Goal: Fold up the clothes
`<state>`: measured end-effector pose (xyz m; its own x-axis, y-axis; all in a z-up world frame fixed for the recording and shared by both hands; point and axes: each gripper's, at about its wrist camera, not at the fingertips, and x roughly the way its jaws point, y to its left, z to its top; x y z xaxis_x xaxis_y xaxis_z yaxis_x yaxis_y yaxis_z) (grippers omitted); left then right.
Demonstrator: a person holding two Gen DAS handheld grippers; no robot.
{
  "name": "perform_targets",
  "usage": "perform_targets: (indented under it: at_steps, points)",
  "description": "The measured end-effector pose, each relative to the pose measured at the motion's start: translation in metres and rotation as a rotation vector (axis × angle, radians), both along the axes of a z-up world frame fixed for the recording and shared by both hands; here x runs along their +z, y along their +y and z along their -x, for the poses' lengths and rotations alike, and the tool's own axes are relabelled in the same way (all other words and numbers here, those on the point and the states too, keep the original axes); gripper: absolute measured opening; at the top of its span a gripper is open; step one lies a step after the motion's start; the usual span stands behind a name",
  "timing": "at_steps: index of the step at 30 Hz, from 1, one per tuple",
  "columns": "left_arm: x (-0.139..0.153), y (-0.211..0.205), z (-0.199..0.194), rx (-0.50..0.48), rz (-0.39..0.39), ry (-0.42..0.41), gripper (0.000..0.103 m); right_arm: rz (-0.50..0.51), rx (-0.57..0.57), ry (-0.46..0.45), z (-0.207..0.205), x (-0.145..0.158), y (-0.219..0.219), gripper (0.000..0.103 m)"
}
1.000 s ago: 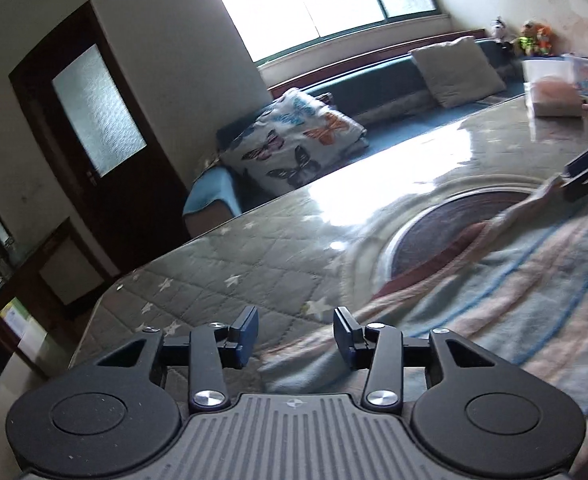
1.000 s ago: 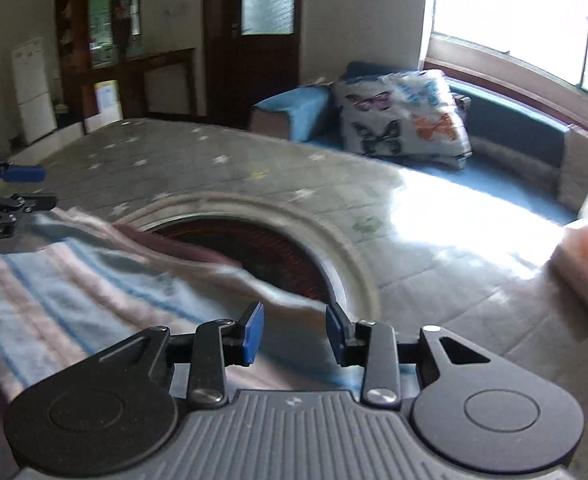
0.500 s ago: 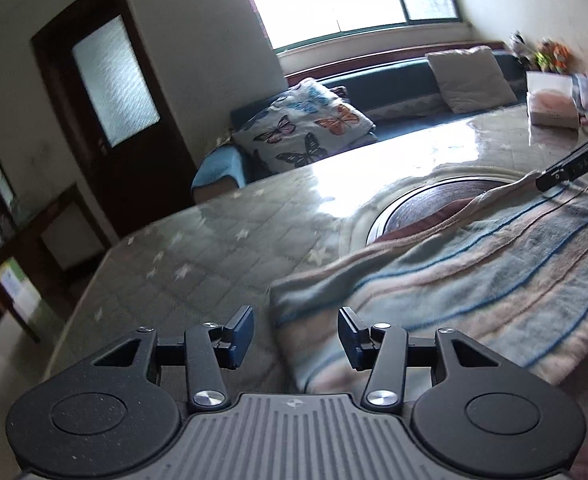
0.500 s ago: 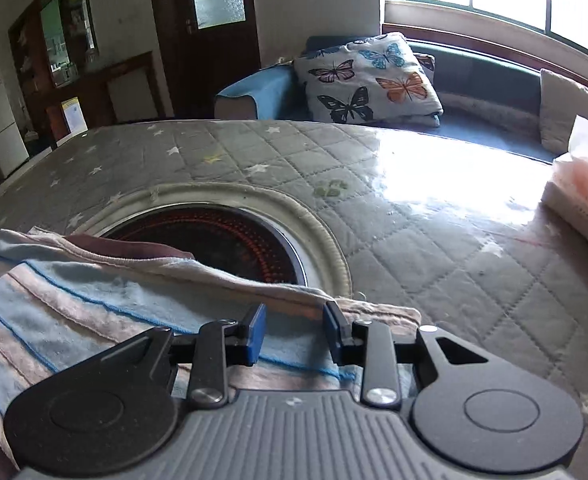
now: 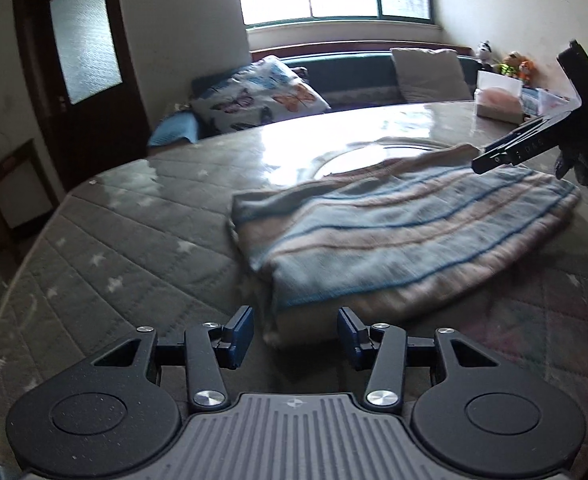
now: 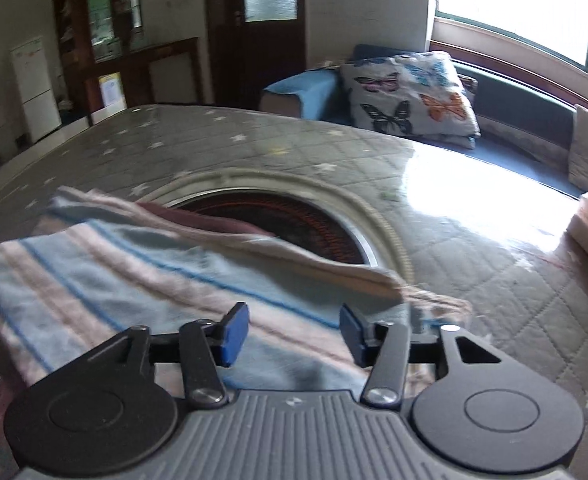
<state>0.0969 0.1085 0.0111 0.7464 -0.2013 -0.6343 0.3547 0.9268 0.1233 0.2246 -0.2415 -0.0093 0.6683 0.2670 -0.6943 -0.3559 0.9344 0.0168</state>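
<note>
Striped folded towel point(image 5: 405, 236) lies long axis crosswise on quilted tabletop point(image 5: 134, 248); left hand-held gripper point(image 5: 295, 334) spread, empty; right hand-held gripper point(image 6: 294, 334) just opened, spread over towel.

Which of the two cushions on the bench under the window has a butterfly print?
The butterfly cushion is the one nearer the dark wooden door. The other cushion, further along toward the corner with the toys, is plain beige with no print.

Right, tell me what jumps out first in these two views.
The striped folded cloth lies in the middle of the quilted star-patterned table, its far edge over a round dark-red opening. Both grippers stand open: the left gripper short of the cloth, the right gripper over its corner. Behind, a butterfly cushion sits under the bright window.
</note>
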Motion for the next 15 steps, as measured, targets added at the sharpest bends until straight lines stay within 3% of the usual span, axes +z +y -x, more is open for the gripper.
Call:
perform_targets:
  at_steps: [5, 7, 15]
  points:
    - [-0.002, 0.006, -0.002, -0.012, 0.062, 0.011, 0.030, 0.015, 0.052, 0.010, 0.021, 0.003, 0.011, 0.056]
    - [-0.004, 0.008, -0.003, -0.011, 0.082, 0.020, 0.015, 0.015, 0.054, 0.016, 0.032, 0.003, 0.011, 0.057]
    - [-0.008, 0.023, 0.000, 0.040, 0.169, 0.088, 0.011, -0.022, -0.044, 0.056, 0.060, -0.011, -0.016, 0.058]
